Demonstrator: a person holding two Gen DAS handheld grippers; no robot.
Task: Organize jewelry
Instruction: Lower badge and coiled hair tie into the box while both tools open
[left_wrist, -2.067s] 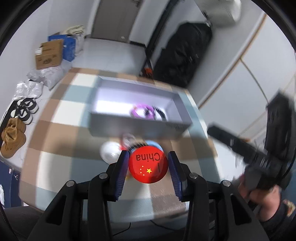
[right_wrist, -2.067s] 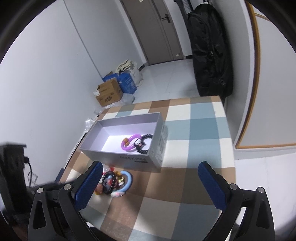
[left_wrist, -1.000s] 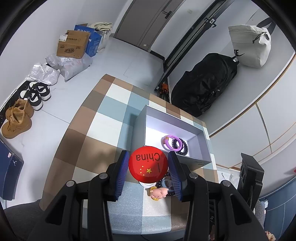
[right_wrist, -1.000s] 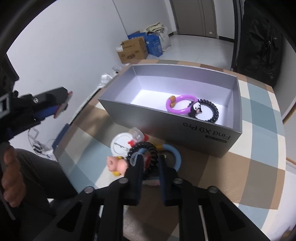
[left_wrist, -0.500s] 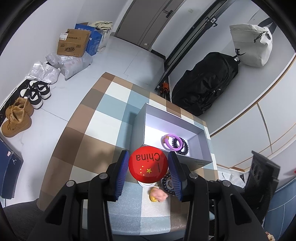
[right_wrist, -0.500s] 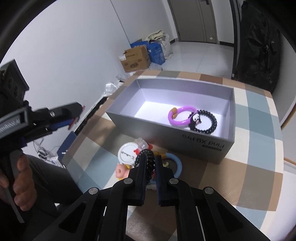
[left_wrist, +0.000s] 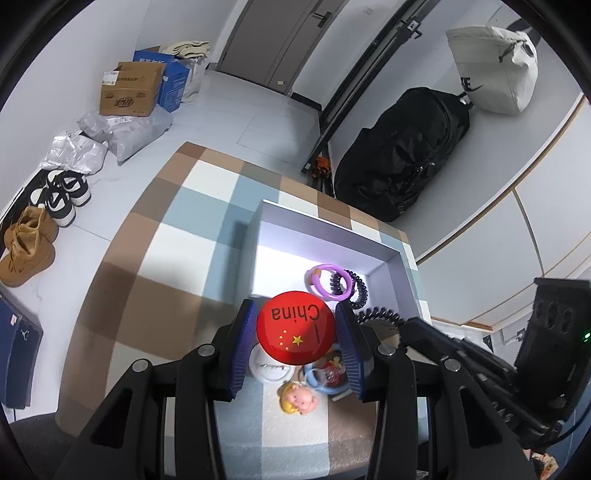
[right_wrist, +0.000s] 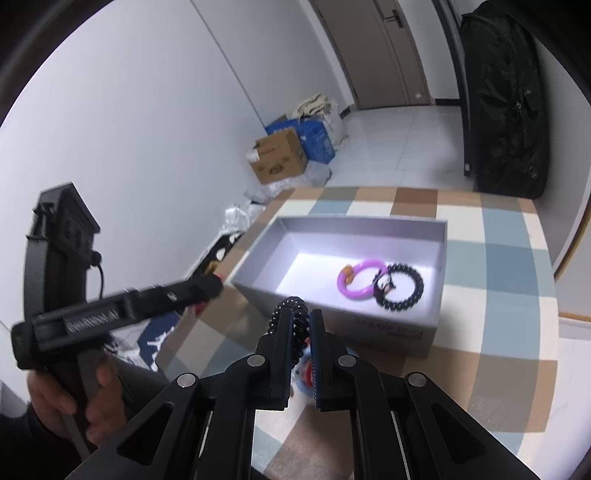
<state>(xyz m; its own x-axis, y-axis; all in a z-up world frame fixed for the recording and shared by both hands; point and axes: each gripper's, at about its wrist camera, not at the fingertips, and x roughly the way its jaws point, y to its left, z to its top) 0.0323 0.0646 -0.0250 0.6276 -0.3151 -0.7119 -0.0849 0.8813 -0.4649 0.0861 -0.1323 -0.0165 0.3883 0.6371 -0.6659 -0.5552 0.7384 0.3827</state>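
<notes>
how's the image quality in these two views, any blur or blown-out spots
Left wrist view: sharp, strong fisheye bending, the grey box floor glares white. Right wrist view: the left gripper is motion-smeared, the checked tablecloth soft, the box floor overexposed around the purple ring.

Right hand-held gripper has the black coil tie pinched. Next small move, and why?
Probably carry it forward over the grey box and open there. The right hand-held gripper is shut on the black spiral hair tie, just short of the box's near wall; a purple ring and another black coil already lie inside.

Left tool (left_wrist: 295, 334) clamps a red badge (left_wrist: 295, 328); right tool (right_wrist: 298, 325) pinches a black coil band (right_wrist: 291, 314).
</notes>
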